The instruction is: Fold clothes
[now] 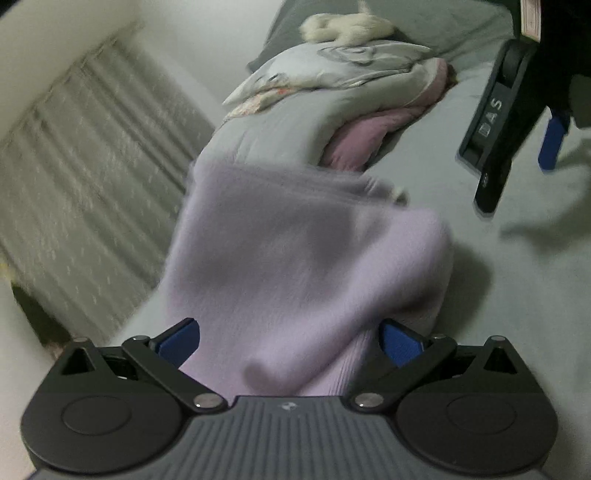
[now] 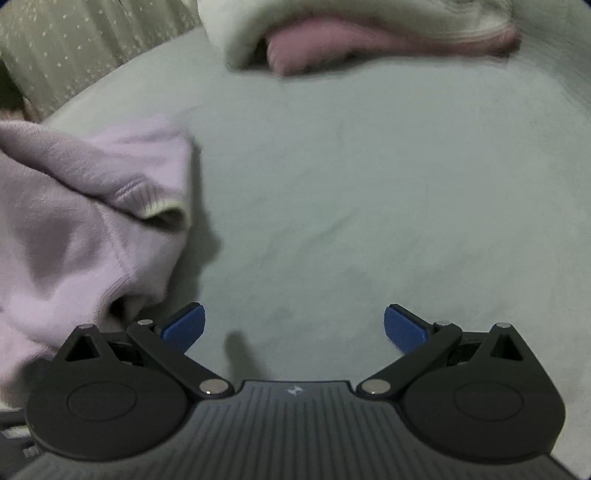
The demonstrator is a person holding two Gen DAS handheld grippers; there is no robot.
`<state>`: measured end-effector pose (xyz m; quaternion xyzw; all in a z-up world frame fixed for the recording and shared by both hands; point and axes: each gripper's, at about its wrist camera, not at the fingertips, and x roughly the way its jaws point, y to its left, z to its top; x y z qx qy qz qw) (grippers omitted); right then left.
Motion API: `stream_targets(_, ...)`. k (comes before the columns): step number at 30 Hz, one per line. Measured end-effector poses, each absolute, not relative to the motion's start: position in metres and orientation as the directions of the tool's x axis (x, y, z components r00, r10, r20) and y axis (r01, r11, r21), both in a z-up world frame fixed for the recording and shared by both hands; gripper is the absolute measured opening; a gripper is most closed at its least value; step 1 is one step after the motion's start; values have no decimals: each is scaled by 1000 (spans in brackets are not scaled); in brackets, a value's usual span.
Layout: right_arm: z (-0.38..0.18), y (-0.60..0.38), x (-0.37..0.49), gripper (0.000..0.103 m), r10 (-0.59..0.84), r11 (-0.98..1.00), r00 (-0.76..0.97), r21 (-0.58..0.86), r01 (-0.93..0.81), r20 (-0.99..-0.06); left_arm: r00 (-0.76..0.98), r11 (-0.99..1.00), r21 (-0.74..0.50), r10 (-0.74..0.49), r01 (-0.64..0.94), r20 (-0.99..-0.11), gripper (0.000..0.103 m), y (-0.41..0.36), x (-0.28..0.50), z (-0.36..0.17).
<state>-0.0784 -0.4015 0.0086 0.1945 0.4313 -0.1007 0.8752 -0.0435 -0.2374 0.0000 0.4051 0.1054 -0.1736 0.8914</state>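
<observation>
Left gripper [image 1: 290,341], nearest the lens in left wrist view: blue pads [image 1: 181,339] spread wide apart. Lilac knit sweater [image 1: 295,266] bulges up betw. them, ribbed hem down at the gripper body. Cloth fills the gap but pads not pressed on it, so jaws apart, no clamp. View blurred, fabric detail soft.

Sweater lies on grey-green bedsheet [image 1: 517,295], bunched in a mound, casting shadow to its right. Beyond it, a rumpled duvet [image 1: 332,85], grey w/ floral print and pink lining showing at the fold. Cream fluffy item [image 1: 343,27] sits behind duvet, on a darker grey pillow [image 1: 424,22]; can't tell what it is. Pale patterned curtain [image 1: 81,166] along left side.

Right gripper [image 1: 528,136] seen top right of left view, hanging above sheet, well apart from sweater, one blue pad visible.

Right wrist view: right gripper [image 2: 293,326] w/ pads [image 2: 404,330] wide apart, nothing betw. them, only bare sheet [image 2: 369,203] below. Sweater [image 2: 81,221] off to the left of that gripper, crumpled; a ribbed cuff w/ pale yellow edge [image 2: 162,210] folded over on top. Left pad near sweater edge, contact not clear. Duvet [image 2: 369,40] w/ pink lining at far top. Curtain [image 2: 74,44] top left.
</observation>
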Motion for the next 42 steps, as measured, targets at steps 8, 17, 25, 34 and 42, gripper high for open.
stream_targets(8,38,-430,-67,103,69,838,661,402,367,-747,810,770,377,-293,515,-509,19,-225,6,26)
stream_targets(17,36,-455,-48,102,85,805,746,486,339,-661,800,877,1,-437,480,-411,16,-134,-15,136)
stream_targets(25,44,-424,-37,102,139,893,823,429,136,-551,847,891,-266,-439,367,-301,14,-3,-61,196)
stream_targets(34,30,-369,-27,102,126,976,776,219,16,-618,873,963,-15,-251,269,-419,27,40,-62,127)
stream_targets(42,22,-368,-29,102,98,972,751,224,68,-653,955,896,384,-123,223,-268,69,-18,-122,116)
